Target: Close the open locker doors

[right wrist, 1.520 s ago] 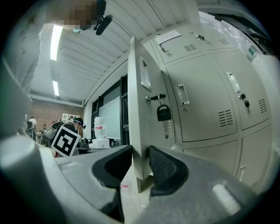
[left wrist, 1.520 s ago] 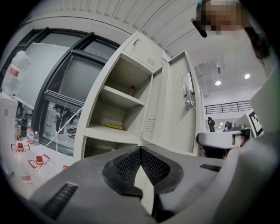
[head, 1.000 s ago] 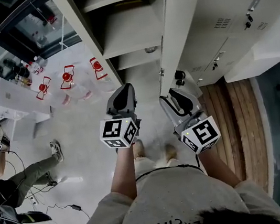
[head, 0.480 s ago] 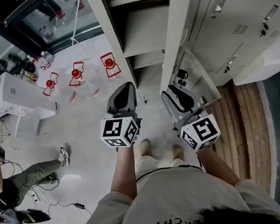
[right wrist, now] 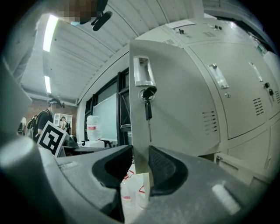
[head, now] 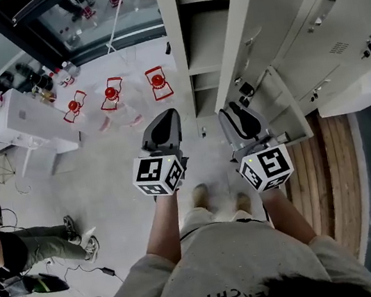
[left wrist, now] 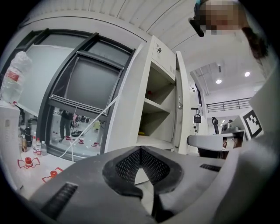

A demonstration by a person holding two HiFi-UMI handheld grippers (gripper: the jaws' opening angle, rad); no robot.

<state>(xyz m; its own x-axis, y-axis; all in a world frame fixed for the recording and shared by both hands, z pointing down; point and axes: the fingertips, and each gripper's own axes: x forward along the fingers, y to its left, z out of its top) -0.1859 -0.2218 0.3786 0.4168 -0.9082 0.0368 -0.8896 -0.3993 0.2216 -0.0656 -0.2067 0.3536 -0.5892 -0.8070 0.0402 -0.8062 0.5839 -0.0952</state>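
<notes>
On the locker door (right wrist: 175, 109) edge, the right tool (right wrist: 139, 154) clamps, jaws just closing.

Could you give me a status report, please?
Left gripper shut, empty. Right gripper just closed further, clamping door edge; door half shut. Lower door open.

The person's grey shirt (head: 219, 265) bears the letters "ENCHY" near the collar (they stand inverted). The red label on the bottle (left wrist: 12, 74) at the far left is too blurred to read.
</notes>
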